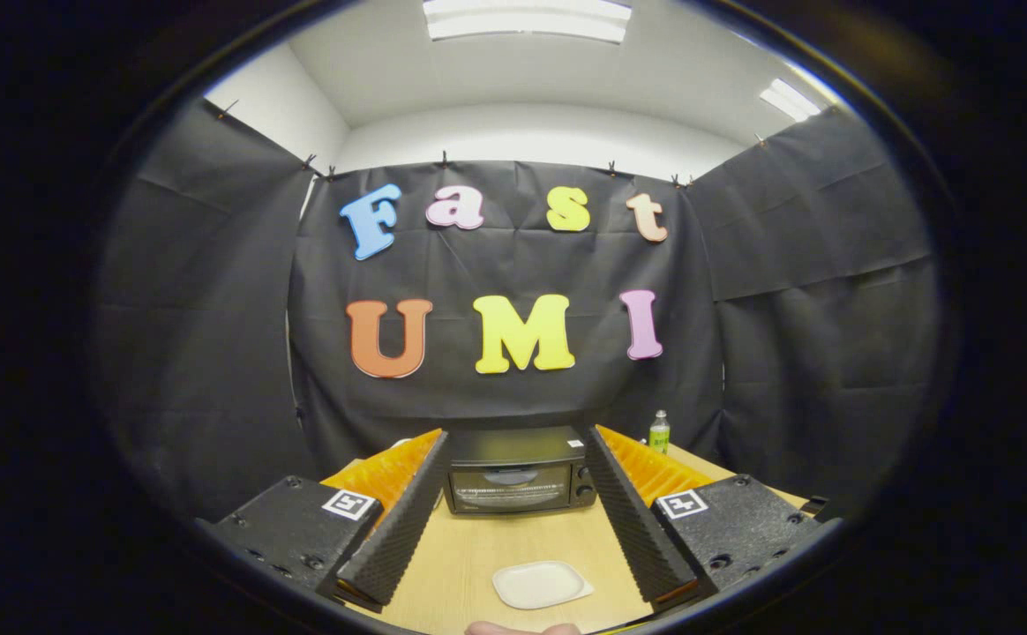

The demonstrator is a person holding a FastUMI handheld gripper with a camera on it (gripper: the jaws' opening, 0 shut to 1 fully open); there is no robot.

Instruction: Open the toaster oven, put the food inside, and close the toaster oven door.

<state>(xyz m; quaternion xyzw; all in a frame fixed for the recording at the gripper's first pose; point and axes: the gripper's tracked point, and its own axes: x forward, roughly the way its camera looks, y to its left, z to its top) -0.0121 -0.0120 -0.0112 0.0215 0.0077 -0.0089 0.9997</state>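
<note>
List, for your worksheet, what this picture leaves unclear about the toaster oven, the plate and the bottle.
- Toaster oven: its door is shut, and the dark, reflective glass hides the inside in the gripper view.
- White plate, between the open tool's fingers: looks bare; no food can be made out.
- Green bottle, beyond the right finger: too small to tell its contents.
- Oven knobs: too small to read settings.

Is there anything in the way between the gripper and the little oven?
Nothing visible blocks it. The gripper is open, and the toaster oven sits straight ahead, door closed. A white tray lies low on the wooden table between the fingers. A green bottle stands off beside the oven.
</note>
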